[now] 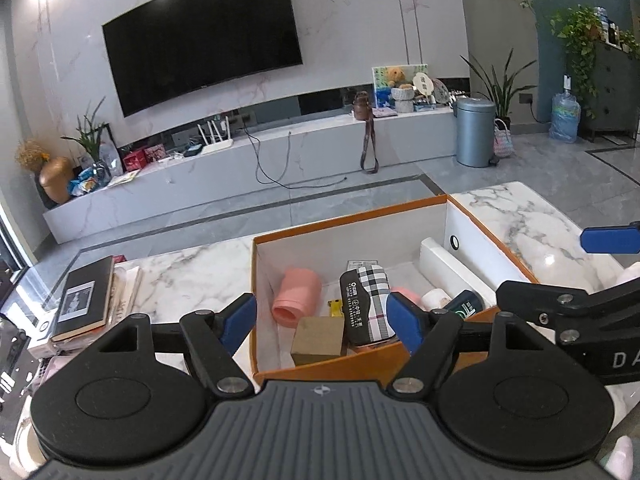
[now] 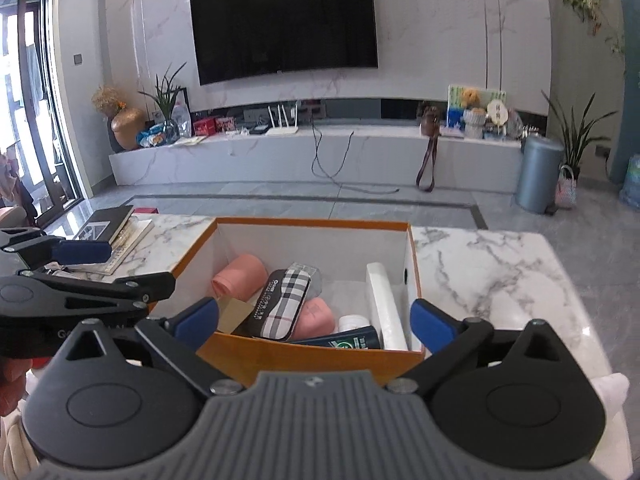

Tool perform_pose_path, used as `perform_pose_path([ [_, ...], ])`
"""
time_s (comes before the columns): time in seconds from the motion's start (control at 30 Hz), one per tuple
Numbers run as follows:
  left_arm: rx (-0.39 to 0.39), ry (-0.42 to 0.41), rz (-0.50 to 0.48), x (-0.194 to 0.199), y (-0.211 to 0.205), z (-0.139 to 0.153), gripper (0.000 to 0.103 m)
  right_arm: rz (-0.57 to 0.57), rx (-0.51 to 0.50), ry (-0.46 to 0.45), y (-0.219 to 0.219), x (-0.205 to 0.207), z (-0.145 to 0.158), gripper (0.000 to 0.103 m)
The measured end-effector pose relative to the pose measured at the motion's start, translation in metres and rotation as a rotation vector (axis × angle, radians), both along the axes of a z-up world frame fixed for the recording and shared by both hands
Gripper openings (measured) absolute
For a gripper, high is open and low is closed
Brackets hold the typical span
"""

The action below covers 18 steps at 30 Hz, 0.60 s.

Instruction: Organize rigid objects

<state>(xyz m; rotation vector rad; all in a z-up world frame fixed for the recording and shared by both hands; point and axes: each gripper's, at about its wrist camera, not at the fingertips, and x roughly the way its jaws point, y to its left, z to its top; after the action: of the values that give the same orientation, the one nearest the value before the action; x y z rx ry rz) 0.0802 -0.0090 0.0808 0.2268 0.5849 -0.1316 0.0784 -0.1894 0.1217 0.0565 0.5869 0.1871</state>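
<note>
An orange box (image 1: 384, 354) with a white inside stands on the marble table (image 1: 520, 216). In it lie a pink cup (image 1: 298, 298), a plaid case (image 1: 366, 304), a small cardboard box (image 1: 318, 340), a dark green bottle (image 1: 464, 304) and a long white box (image 1: 452, 268). My left gripper (image 1: 322, 322) hovers open over the box's near left wall, holding nothing. My right gripper (image 2: 316, 320) hangs open above the orange box's (image 2: 320, 356) near wall, also with nothing held. The plaid case (image 2: 280, 306) and pink cup (image 2: 240, 278) show below it. The two grippers are side by side.
A stack of books (image 1: 86, 300) lies on the table left of the box, with the same books (image 2: 112, 228) behind the left gripper (image 2: 132, 266). Bare marble (image 2: 500, 264) stretches right of the box. A TV wall and low bench lie beyond the table.
</note>
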Motion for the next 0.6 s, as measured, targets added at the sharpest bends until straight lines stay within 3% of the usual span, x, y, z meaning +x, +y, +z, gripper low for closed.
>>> perform_pose_path([
  [0.27,-0.001,-0.062,0.06,-0.028,0.005,0.001,0.095,-0.013,-0.041,-0.034,0.006,-0.029,-0.002,0.101],
  [0.47,-0.003,-0.047,0.126,-0.031,0.01,-0.018,0.096,-0.025,-0.081,0.002,0.013,-0.033,-0.027,0.101],
  [0.6,-0.045,-0.018,0.141,-0.03,0.015,-0.028,0.096,-0.036,-0.082,0.017,0.013,-0.031,-0.037,0.101],
])
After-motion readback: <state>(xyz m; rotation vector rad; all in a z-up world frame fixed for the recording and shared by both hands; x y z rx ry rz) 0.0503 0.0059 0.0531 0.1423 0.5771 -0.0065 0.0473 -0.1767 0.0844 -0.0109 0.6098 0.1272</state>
